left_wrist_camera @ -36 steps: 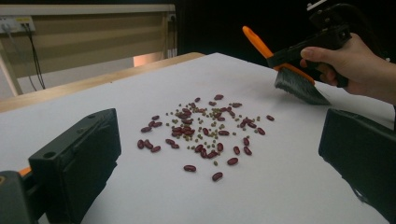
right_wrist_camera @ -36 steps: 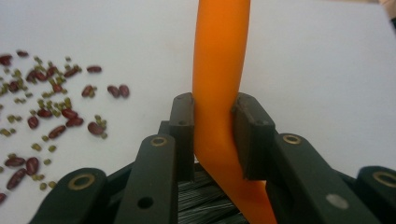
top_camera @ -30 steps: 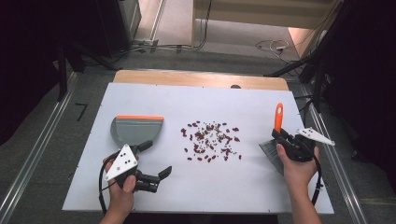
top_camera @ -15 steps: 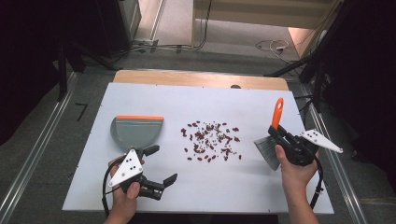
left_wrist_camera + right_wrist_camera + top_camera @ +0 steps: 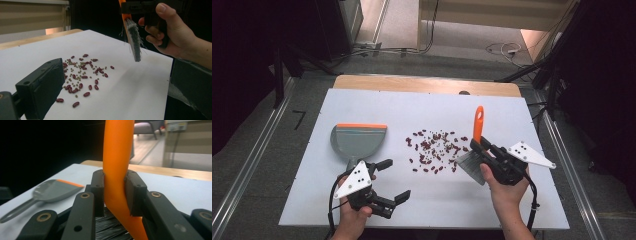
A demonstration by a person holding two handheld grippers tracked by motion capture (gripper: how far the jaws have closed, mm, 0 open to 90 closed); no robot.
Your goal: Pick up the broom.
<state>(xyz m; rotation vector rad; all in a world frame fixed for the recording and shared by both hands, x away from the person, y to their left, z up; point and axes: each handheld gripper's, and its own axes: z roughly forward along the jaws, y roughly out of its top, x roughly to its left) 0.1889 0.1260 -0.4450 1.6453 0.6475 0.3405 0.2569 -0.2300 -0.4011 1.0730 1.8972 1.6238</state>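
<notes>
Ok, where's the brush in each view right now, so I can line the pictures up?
High view: brush right of centre, bristles beside the scattered beans, orange handle pointing up.
Left gripper view: brush top centre-right, bristles hanging over the table.
Right gripper view: its orange handle rises up the middle, clamped between the fingers.
Shared landmark: the grey dustpan, also left in the right gripper view.

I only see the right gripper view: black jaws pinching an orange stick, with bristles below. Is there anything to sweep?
Observer: Yes. A scatter of dark red beans and small green ones lies on the white table, beside the orange-handled, grey-bristled brush.
Operator: Are the bristles down on the table?
Observer: No. The left gripper view shows the bristles hanging clear above it.
Operator: And the other hand?
Observer: The left gripper stands open and empty, near the handle of the grey plastic dustpan with an orange lip.
</notes>
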